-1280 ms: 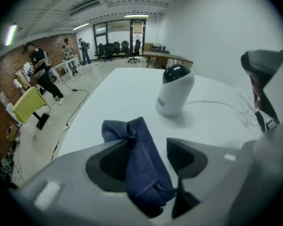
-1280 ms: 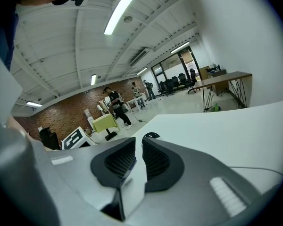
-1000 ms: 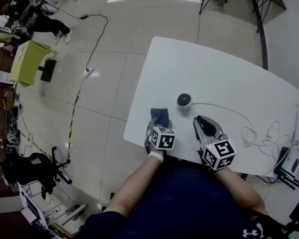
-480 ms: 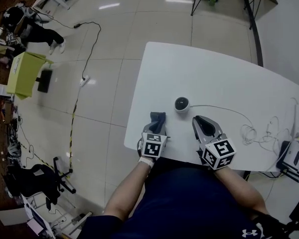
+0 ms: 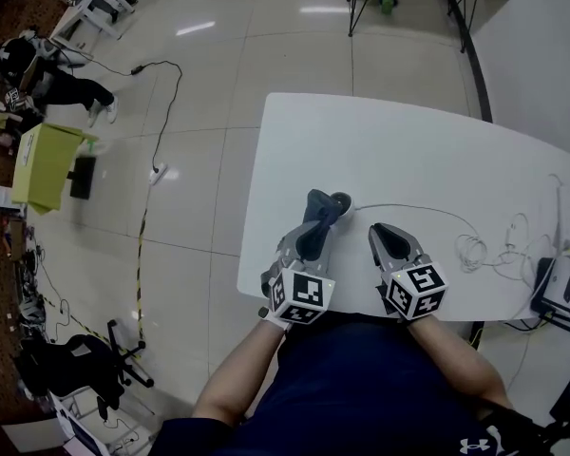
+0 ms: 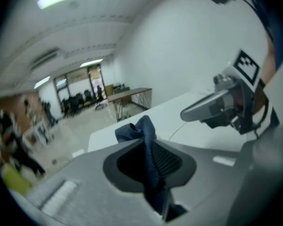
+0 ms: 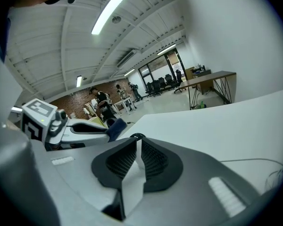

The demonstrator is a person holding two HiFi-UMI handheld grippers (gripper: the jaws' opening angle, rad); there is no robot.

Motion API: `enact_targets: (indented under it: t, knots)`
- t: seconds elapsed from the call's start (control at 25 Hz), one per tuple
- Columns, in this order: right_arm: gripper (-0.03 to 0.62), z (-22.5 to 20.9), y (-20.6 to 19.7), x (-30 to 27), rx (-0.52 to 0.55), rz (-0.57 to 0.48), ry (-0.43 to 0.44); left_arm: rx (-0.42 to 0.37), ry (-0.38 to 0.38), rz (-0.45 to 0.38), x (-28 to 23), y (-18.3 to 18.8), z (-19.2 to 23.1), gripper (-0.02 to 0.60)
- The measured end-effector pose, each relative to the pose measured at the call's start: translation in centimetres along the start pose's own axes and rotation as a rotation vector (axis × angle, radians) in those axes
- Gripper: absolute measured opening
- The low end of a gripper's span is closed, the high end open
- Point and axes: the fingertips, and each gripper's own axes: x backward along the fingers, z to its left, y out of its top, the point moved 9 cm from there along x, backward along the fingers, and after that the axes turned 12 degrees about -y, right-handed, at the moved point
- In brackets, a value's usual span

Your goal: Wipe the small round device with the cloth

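The small round device [image 5: 343, 203] sits near the middle of the white table [image 5: 408, 145], with a white cable [image 5: 408, 209] running off to its right. My left gripper [image 5: 313, 228] is shut on a dark blue cloth [image 5: 319, 207], whose bunched end rests against the device's left side and hides part of it. In the left gripper view the cloth [image 6: 140, 132] stands pinched between the pads. My right gripper [image 5: 381, 229] lies just right of the device, jaws almost together with nothing between them. In the right gripper view the device [image 7: 136, 137] peeks above the jaw tips.
Loose coils of white cable [image 5: 477, 251] lie on the table's right part, and a white box [image 5: 555, 285] with plugs stands at its right edge. The table's near edge runs under both grippers. Floor with a cord and power strip [image 5: 158, 171] lies to the left.
My left gripper has shut on the cloth, lifted it from the table's near left part and carried it forward against the device. The right gripper has stayed in place.
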Motion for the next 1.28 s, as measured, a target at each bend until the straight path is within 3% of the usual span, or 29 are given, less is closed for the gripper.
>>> enact_targets:
  t: [0.12, 0.2, 0.24, 0.32, 0.52, 0.88, 1.16, 1.28]
  knots:
    - [0.038, -0.8, -0.5, 0.1, -0.017, 0.001, -0.038, -0.483, -0.062, 0.071, -1.6, 2.7, -3.2, 0.051]
    - [0.038, -1.1, -0.7, 0.5, -0.03, -0.001, -0.061, -0.724, -0.104, 0.13, -3.2, 2.9, -4.9, 0.052]
    - [0.038, -1.1, -0.7, 0.8, -0.036, -0.003, -0.071, -0.802, -0.114, 0.156, -3.8, 2.7, -5.3, 0.052]
    - [0.038, -1.0, -0.8, 1.4, -0.044, -0.006, -0.092, -0.839, -0.124, 0.186, -4.7, 2.3, -5.2, 0.052]
    - [0.038, -2.3, -1.9, 2.8, -0.074, -0.007, -0.15, -0.665, -0.133, 0.146, -5.4, 2.6, -3.6, 0.054]
    - [0.038, -2.4, -1.9, 3.0, -0.067, -0.007, -0.164, -0.183, -0.161, -0.026, -5.2, 2.4, 0.7, 0.054]
    - [0.038, -1.5, -1.7, 2.4, -0.044, 0.021, -0.148, 0.033, -0.156, -0.093, -4.7, 0.9, 3.6, 0.054]
    - [0.038, -1.3, -1.6, 2.2, -0.036, 0.031, -0.142, 0.233, -0.173, -0.152, -4.7, -0.1, 5.2, 0.055]
